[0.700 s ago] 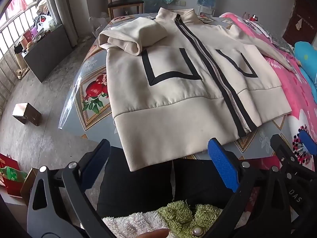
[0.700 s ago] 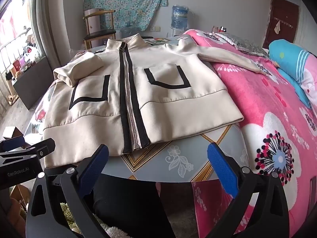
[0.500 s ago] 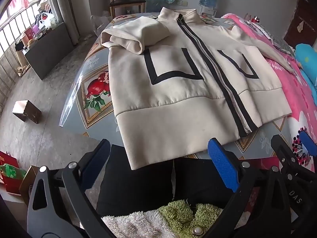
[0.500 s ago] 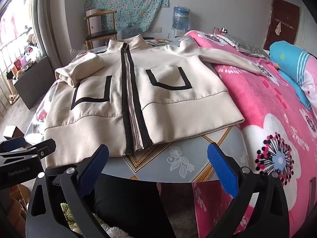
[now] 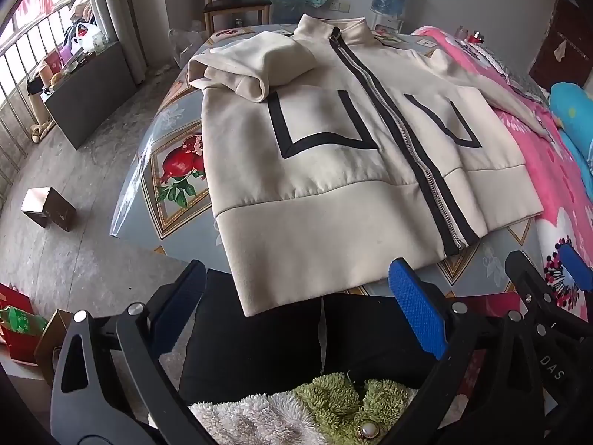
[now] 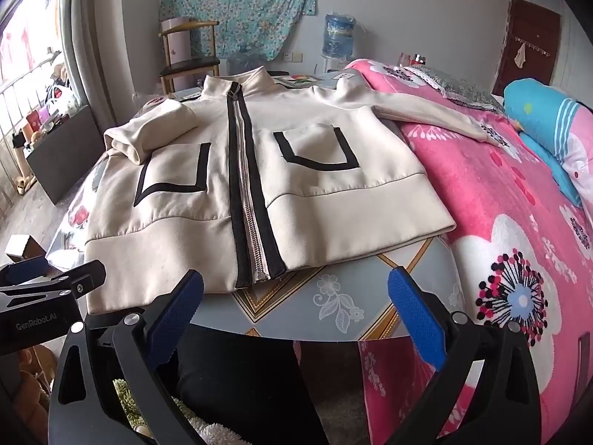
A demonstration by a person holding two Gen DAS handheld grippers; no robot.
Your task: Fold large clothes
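Jacket point(image 5: 333, 193) lies zipped and face-up across the desk point(image 5: 178, 163), filling mid-frame, one sleeve point(image 5: 252, 70) already folded inward upper left. Bring your left tongs point(image 5: 296, 304) and right tongs point(image 6: 296, 307), both apart and empty, squarely onto the hem corners.

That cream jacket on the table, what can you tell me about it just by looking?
The jacket lies face up on the table, zipped shut, collar at the far end. It looks like soft, thick cream cloth with a black-edged metal zip, two pockets outlined in black and a wide hem band whose near corner hangs over the table edge. One sleeve is folded in over the chest; the other stretches onto the pink blanket. No hand-held gripper touches it.
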